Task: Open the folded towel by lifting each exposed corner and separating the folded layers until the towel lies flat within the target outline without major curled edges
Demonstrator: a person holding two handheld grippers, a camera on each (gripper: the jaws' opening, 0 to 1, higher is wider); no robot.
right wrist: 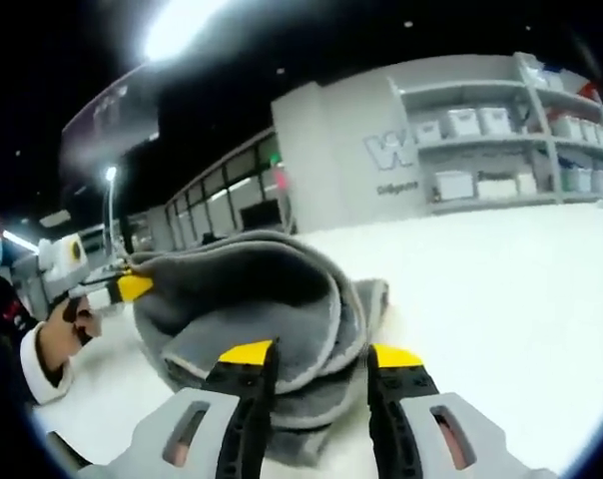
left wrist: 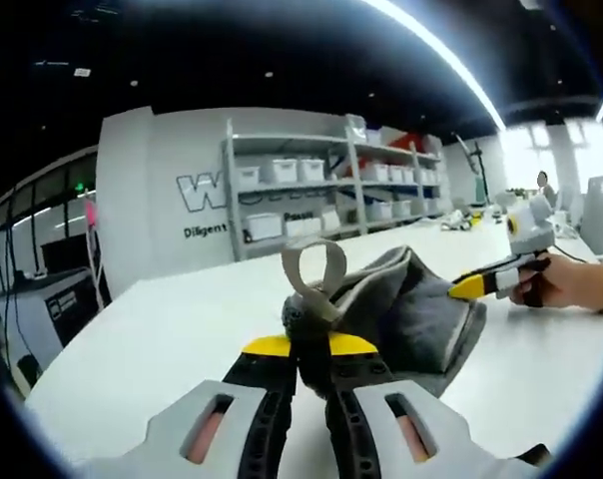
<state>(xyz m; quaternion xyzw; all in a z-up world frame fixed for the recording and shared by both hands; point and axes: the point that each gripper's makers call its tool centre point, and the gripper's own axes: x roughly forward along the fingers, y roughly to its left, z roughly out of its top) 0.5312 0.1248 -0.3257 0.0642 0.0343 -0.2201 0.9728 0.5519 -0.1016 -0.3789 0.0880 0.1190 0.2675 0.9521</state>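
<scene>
Grey towel (left wrist: 411, 309), white table (left wrist: 162, 349), yellow-tipped black claws.

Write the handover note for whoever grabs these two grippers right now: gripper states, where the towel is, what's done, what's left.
Left gripper: shut on the grey towel at the edge that carries the hanging loop.
Right gripper: jaws open, straddling the towel's folded layers, not clamped.
Towel: still bunched and folded on the white table, layers stacked and curled.
Done: one edge gripped and slightly raised.
Left: close the right gripper on a corner, separate the layers, spread flat. No target outline can be made out in either view, so locate it first.
</scene>
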